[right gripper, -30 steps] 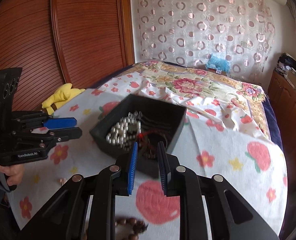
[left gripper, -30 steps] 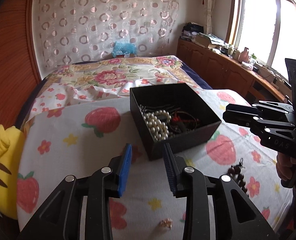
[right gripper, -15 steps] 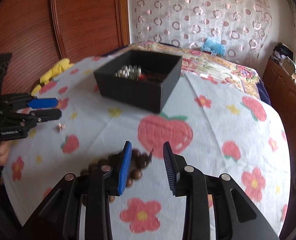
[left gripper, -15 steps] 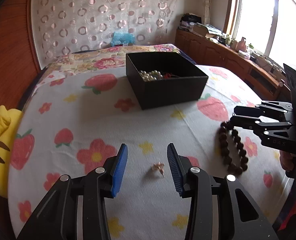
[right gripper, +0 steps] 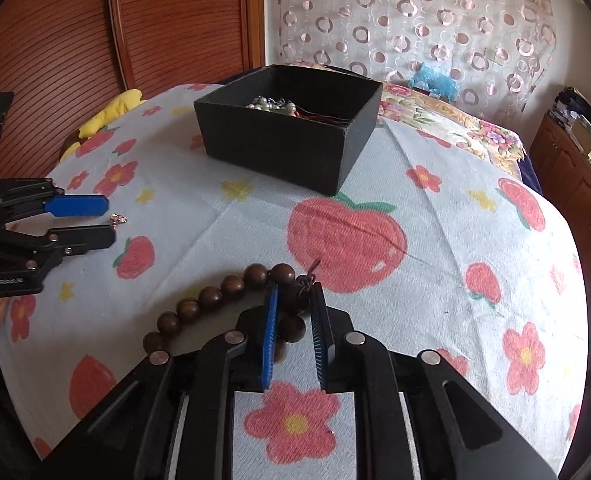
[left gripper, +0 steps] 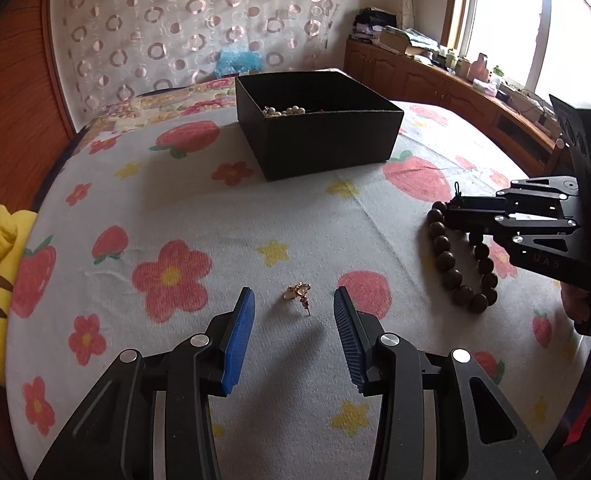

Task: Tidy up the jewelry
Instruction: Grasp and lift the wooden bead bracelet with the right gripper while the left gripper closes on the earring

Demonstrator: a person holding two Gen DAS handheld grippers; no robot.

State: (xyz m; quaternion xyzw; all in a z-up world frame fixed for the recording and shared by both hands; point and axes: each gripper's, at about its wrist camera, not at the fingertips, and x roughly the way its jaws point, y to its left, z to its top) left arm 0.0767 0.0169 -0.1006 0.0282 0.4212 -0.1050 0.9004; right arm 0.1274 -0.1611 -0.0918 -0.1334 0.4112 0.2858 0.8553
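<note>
I hold the left gripper [left gripper: 293, 310] wide, the earring [left gripper: 298, 294] dead ahead between its fingers, post toward me; right gripper [right gripper: 294, 312] narrowed around the bracelet [right gripper: 215, 298]; grip unconfirmed.

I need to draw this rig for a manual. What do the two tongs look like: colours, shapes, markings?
Both tongs are matte black, built from angular linkage arms with cut-out openings and silver round pivot screws. The left tongs and right tongs each end in flat ribbed pads; one left pad is bright blue. Small pale lettering, too small to read, marks the side of each body. No cables or sleeves show.
</note>
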